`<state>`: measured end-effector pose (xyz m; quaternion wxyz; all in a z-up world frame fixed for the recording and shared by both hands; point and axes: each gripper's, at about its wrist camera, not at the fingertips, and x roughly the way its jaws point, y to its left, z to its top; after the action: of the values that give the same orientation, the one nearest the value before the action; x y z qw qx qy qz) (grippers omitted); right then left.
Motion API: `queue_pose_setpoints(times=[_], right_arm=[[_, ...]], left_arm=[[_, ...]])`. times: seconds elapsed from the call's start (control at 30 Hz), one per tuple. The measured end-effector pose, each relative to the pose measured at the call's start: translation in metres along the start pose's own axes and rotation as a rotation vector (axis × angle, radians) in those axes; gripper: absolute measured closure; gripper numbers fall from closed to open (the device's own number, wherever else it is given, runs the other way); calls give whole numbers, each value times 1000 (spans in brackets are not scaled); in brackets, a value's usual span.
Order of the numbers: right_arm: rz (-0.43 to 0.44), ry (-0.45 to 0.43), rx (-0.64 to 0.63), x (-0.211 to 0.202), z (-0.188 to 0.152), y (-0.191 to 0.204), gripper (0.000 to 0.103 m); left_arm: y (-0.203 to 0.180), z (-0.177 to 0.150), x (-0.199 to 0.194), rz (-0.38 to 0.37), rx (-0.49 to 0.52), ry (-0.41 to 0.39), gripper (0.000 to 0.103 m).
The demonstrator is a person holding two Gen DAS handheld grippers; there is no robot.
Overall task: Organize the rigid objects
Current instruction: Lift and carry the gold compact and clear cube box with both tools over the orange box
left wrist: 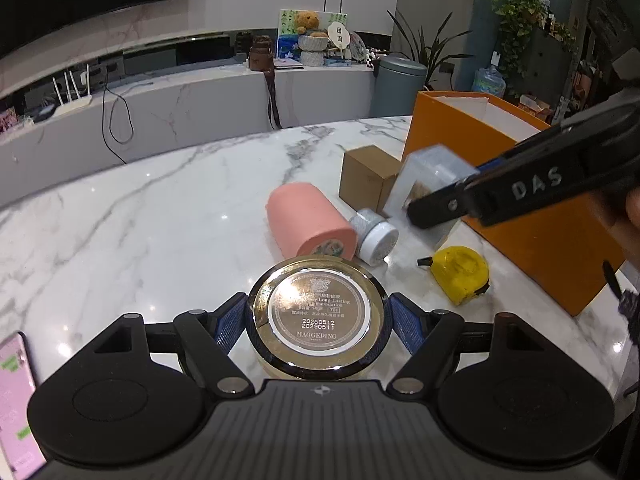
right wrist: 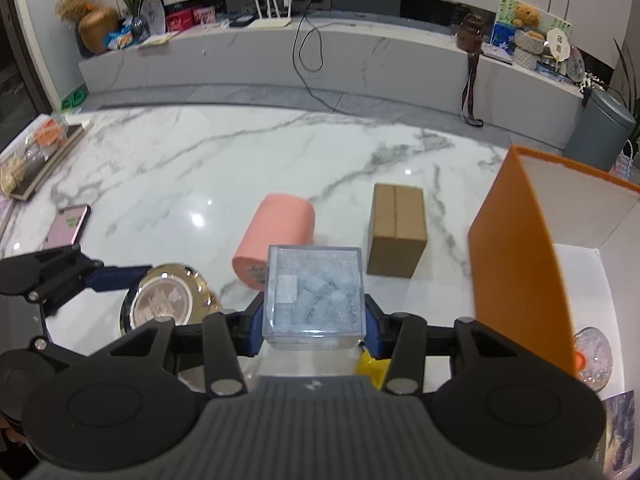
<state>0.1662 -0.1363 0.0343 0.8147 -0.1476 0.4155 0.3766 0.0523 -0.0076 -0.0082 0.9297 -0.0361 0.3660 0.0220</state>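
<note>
Two grippers are each pinching something above the marble table [left wrist: 132, 216]. Far left of the left gripper [left wrist: 318, 322], at the picture's edge, a pink phone [left wrist: 16, 400] lies flat on the marble. The left gripper itself has its blue pads pressed on both sides of a round gold compact [left wrist: 318, 316], label side up, held clear of the tabletop. Just ahead of it a pink cylinder [left wrist: 308, 220] lies on its side, and touching that cylinder's right flank is a small silver-lidded jar [left wrist: 374, 236], also tipped over. Beyond the jar stands a closed cardboard box [left wrist: 370, 178]. Ahead and to the right of the left gripper, a yellow tape measure [left wrist: 460, 274] rests on the marble near the wall of an open orange box [left wrist: 540, 248]. The right gripper [right wrist: 314, 318] clamps a clear plastic cube [right wrist: 314, 294] between its pads, holding frosted white pieces inside, raised above the table. In the right wrist view the cardboard box sits ahead and slightly right of that gripper, and the orange box is immediately to its right, with a clear round item [right wrist: 594, 354] on its white floor.
</note>
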Motion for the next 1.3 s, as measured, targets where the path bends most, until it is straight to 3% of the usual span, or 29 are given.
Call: queue_pose_setpoints(times=[0.3,0.7,1.3], right_arm=[[-19,-74,58,-28,3,-27,56],[-25,-148,172,-61,-3,-77,56],[-140,-150,331,-60,-16,-176,56]], left_arm=[[-11,28,-17,7,-20,-35,15],[-67,75,-28,-5,116,-65,15],[-152,142,24,-105,262,-42,15]])
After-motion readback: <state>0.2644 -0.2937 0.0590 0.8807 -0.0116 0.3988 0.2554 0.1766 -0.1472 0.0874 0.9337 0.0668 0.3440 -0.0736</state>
